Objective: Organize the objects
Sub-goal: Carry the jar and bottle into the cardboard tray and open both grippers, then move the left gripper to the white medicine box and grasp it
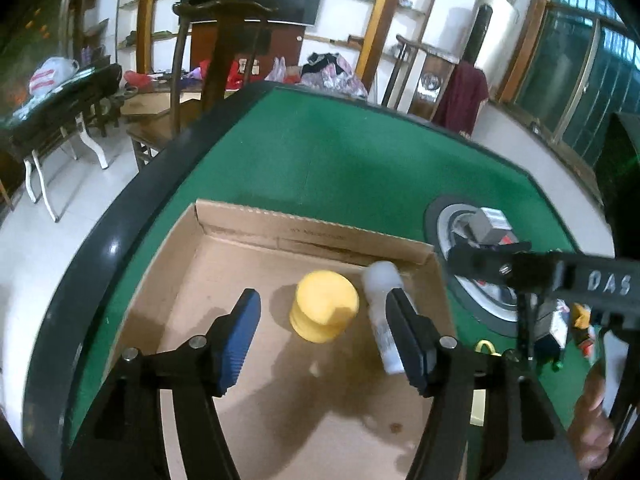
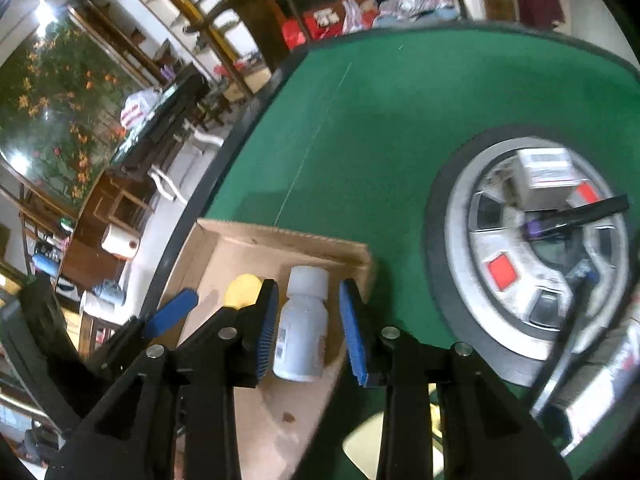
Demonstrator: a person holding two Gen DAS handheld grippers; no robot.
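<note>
Right wrist view is showing us the round centre panel's (image 2: 532,248) red squares and a white box, which the left wrist view mostly hides. We are holding both the left gripper (image 1: 324,336) and right gripper (image 2: 308,330) spread open over the cardboard tray (image 1: 240,224), the right one straddling, not squeezing, one white bottle (image 2: 302,328) lying beside one yellow cylinder (image 1: 325,305).
</note>
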